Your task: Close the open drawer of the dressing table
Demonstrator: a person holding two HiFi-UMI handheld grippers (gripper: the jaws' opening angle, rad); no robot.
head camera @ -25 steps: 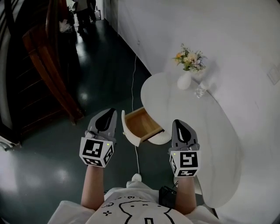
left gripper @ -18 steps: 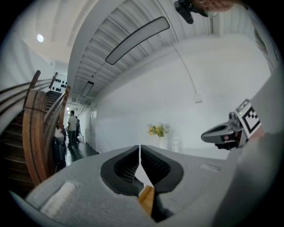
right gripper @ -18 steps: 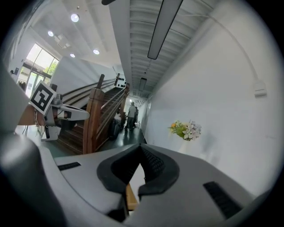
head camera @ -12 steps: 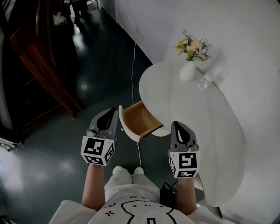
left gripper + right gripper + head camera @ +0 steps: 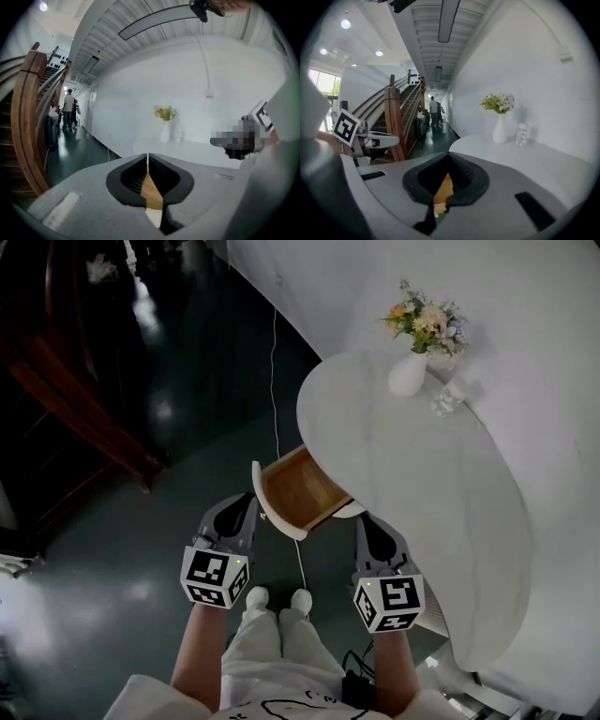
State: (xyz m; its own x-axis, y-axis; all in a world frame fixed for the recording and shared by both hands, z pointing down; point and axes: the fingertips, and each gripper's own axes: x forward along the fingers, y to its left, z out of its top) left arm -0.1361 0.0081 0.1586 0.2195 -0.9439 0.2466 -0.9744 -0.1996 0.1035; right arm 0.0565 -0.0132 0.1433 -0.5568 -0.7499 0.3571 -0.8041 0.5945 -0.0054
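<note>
The white dressing table (image 5: 441, 512) has an oval top. Its drawer (image 5: 298, 486) stands pulled out at the near left end, showing a wooden inside and a white curved front (image 5: 270, 507). My left gripper (image 5: 243, 505) hovers just left of the drawer front, jaws shut with nothing held. To the right of the drawer, my right gripper (image 5: 367, 521) sits under the table's edge, also shut and empty. In the left gripper view the closed tips (image 5: 147, 157) frame a sliver of the drawer's wood (image 5: 151, 190). The right gripper (image 5: 449, 157) shows the same wood (image 5: 443, 187) below its tips.
A white vase of flowers (image 5: 410, 371) and a glass jar (image 5: 443, 399) stand at the far end of the tabletop by the wall. A cable (image 5: 277, 381) runs along the dark floor. A wooden staircase (image 5: 75, 399) is to the left. People (image 5: 69, 110) stand down the corridor.
The person has stepped forward, feet now in view below. Both grippers have come nearer the drawer, which stays open. Both remain shut.
</note>
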